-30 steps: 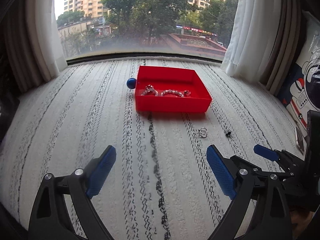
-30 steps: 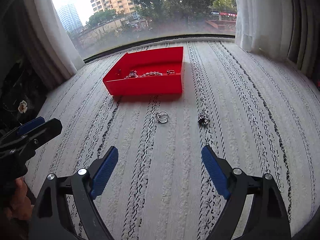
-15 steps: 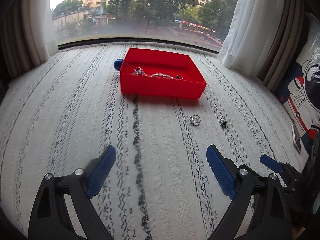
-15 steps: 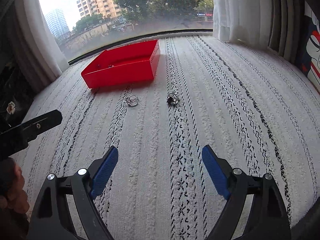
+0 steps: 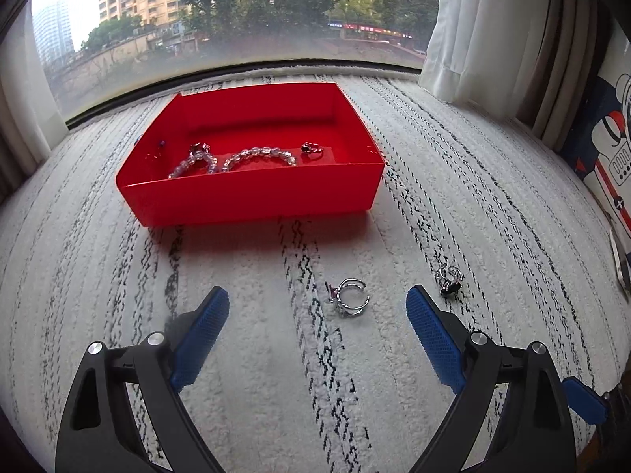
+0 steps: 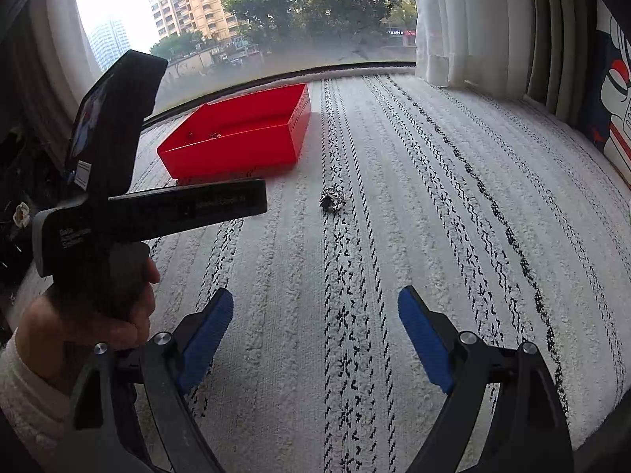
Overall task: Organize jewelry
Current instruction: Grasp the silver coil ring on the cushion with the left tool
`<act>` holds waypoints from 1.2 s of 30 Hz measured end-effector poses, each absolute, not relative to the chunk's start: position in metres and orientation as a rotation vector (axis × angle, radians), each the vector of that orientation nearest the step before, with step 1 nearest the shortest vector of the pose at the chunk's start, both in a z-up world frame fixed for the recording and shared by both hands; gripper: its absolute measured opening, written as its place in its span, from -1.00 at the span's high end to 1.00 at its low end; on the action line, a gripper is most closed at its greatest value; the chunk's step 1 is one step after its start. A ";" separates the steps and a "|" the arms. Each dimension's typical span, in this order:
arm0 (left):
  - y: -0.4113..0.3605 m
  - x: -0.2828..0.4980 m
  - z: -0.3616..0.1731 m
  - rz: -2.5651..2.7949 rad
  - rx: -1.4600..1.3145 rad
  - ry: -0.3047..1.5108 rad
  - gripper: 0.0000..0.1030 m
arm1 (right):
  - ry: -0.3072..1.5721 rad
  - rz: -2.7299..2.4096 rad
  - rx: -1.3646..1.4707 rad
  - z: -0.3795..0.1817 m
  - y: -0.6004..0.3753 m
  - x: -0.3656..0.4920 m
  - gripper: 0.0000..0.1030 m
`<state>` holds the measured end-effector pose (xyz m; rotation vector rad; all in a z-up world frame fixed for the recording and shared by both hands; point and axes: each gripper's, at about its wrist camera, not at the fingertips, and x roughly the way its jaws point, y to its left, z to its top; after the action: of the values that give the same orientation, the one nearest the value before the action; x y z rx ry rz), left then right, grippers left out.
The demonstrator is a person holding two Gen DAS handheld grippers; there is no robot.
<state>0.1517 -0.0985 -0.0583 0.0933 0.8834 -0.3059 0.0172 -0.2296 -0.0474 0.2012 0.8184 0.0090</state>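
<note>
Jaws on your left gripper (image 5: 317, 315) stand wide with nothing pressed; the silver open ring (image 5: 351, 302) lies on the rug (image 5: 256, 354) between the 2 blue pads (image 5: 432, 337), nearer the right one and a little beyond the tips. Just outside that right pad sits the dark-stone ring (image 5: 448, 279), apart from the silver one. Ahead, the red tray (image 5: 252, 197) has its near wall facing you, with a beaded bracelet (image 5: 260, 155) and a small ring (image 5: 312, 148) on its floor. Bare rug runs free to the left of your jaws; the curtain (image 5: 469, 27) and the window edge close the far side.

Your right gripper (image 6: 315, 325) is likewise wide and empty over open rug, the dark-stone ring (image 6: 332, 199) well ahead, the tray (image 6: 236, 149) beyond and left. Your left hand (image 6: 90, 315) on its gripper body crowds the left edge of that view.

Against 1 second ago, the left view has drawn much closer to tray and rings; the silver ring then lay far ahead of the tips.
</note>
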 end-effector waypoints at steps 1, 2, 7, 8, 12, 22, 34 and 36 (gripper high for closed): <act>-0.101 0.154 -0.061 -0.302 0.095 0.886 -0.68 | 0.818 0.013 0.203 -0.047 -0.230 0.017 -0.63; -0.103 0.156 -0.063 -0.296 0.095 0.890 -0.68 | 0.817 0.014 0.203 -0.047 -0.230 0.017 -0.63; -0.106 0.165 -0.073 -0.277 0.070 0.907 -0.67 | 0.811 0.015 0.213 -0.046 -0.232 0.016 -0.63; -0.107 0.166 -0.075 -0.271 0.071 0.906 -0.59 | 0.812 0.015 0.216 -0.046 -0.232 0.017 -0.63; -0.107 0.169 -0.080 -0.255 0.079 0.910 -0.36 | 0.814 0.017 0.214 -0.047 -0.231 0.016 -0.63; -0.107 0.170 -0.080 -0.229 0.097 0.895 -0.08 | 0.820 0.020 0.206 -0.047 -0.229 0.016 -0.63; -0.099 0.170 -0.077 -0.223 0.086 0.900 0.55 | 0.828 0.017 0.203 -0.050 -0.229 0.017 -0.63; -0.101 0.168 -0.077 -0.222 0.104 0.898 0.55 | 0.829 0.018 0.203 -0.050 -0.228 0.017 -0.63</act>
<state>0.1685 -0.1013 -0.0770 0.1041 0.8980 -0.2221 0.0172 -0.2284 -0.0500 0.2032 0.8288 0.0182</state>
